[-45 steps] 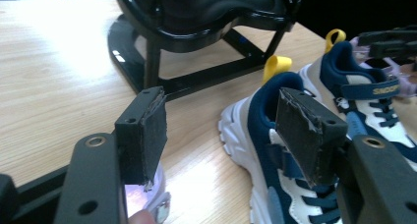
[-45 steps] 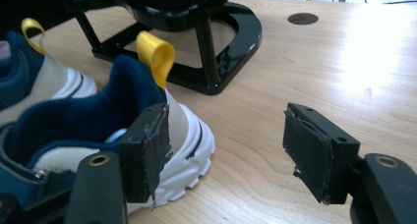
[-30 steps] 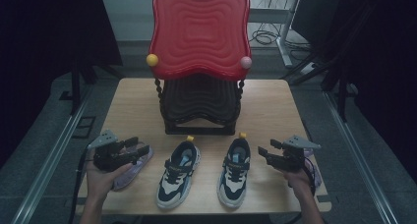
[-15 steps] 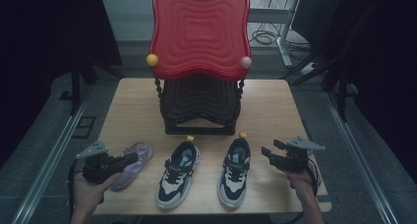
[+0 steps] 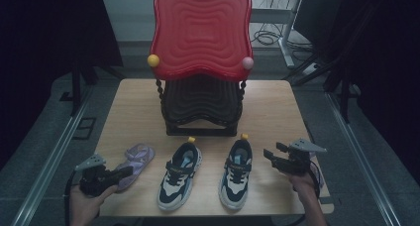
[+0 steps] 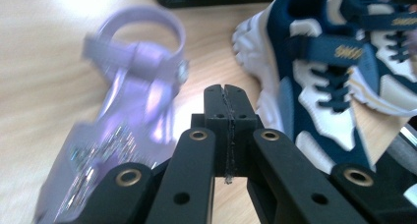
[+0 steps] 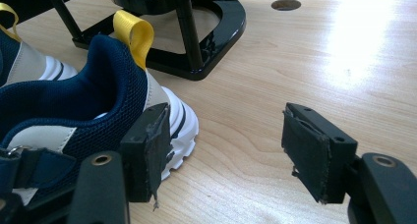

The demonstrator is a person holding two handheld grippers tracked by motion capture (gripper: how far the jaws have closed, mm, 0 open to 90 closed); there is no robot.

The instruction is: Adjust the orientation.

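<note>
In the high view, a wooden table [image 5: 277, 107] carries a black stand [image 5: 200, 107] with a red wavy tray [image 5: 200, 32] leaning above it, and in front of that a pair of navy-and-white sneakers: the left sneaker [image 5: 179, 174] and the right sneaker [image 5: 236, 171], side by side with their yellow heel loops toward the stand. A purple sandal [image 5: 132, 164] lies at the table's near left corner, just beside the left sneaker. The left gripper [image 5: 124, 172] is at that sandal's near end, its jaws having just closed; it seems to lie over the sandal's edge, though this view is too dim to tell contact. The right gripper [image 5: 269, 155] hovers just right of the right sneaker. In the left gripper view, the left gripper [image 6: 227, 91] has its jaws pressed together with nothing between them, above bare table between the blurred sandal [image 6: 123, 111] and the left sneaker [image 6: 319, 86]. In the right gripper view, the right gripper [image 7: 223, 150] stands wide open and empty, one pad just beside the right sneaker's [image 7: 74, 116] heel, the other over bare table.
</note>
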